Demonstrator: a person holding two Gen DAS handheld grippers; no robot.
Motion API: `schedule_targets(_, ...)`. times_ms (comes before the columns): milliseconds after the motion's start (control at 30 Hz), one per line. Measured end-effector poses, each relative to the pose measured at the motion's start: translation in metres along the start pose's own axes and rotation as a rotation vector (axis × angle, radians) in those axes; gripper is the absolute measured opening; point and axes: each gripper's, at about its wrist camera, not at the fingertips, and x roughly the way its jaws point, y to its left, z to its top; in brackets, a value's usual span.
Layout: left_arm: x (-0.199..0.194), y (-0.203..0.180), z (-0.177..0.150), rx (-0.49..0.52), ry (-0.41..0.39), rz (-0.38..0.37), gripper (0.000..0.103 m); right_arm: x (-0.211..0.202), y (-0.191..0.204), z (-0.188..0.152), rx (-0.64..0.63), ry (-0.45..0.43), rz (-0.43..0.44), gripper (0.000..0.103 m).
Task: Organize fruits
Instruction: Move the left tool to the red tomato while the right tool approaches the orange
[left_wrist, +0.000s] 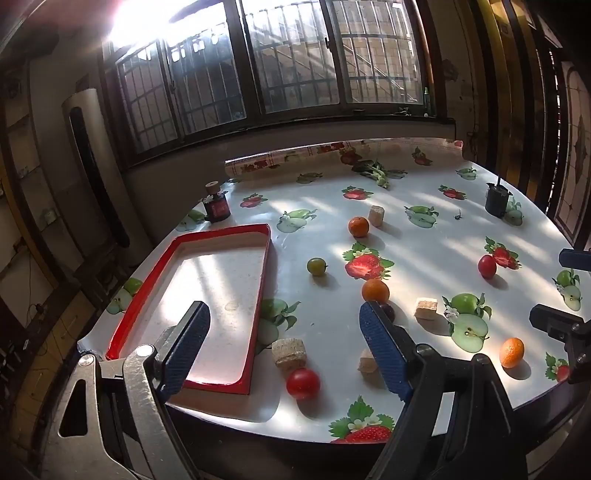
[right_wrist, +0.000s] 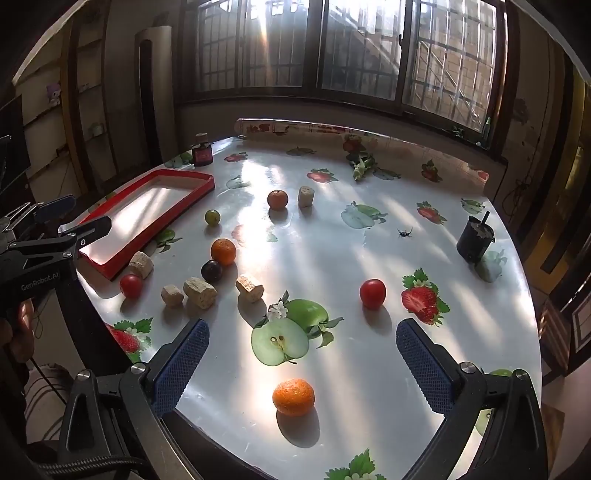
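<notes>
Loose fruit lies over the fruit-print table. In the right wrist view a small orange sits between the wide-apart fingers of my open right gripper, untouched. Beyond it are a red tomato, an orange beside a dark plum, a green fruit and a far orange. My left gripper is open and holds nothing, hovering at the near edge beside the red tray, which has nothing in it. A second red tomato lies just ahead of it. The plum is half hidden behind its right finger.
Several cork-like blocks are scattered among the fruit. A dark bottle stands past the tray and a black cup at the right. Green leaves and a rolled-up tablecloth edge lie at the back. A hand grips the left handle.
</notes>
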Motion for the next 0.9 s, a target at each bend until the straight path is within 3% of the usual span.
schedule_targets(533, 0.0, 0.005, -0.014, -0.022, 0.04, -0.046, 0.084, -0.004, 0.004, -0.005, -0.008, -0.001, 0.009, 0.102)
schedule_targets(900, 0.018, 0.009, -0.04, -0.056, 0.152, -0.151, 0.083, 0.006, 0.003, -0.017, 0.01, 0.019, 0.03, 0.102)
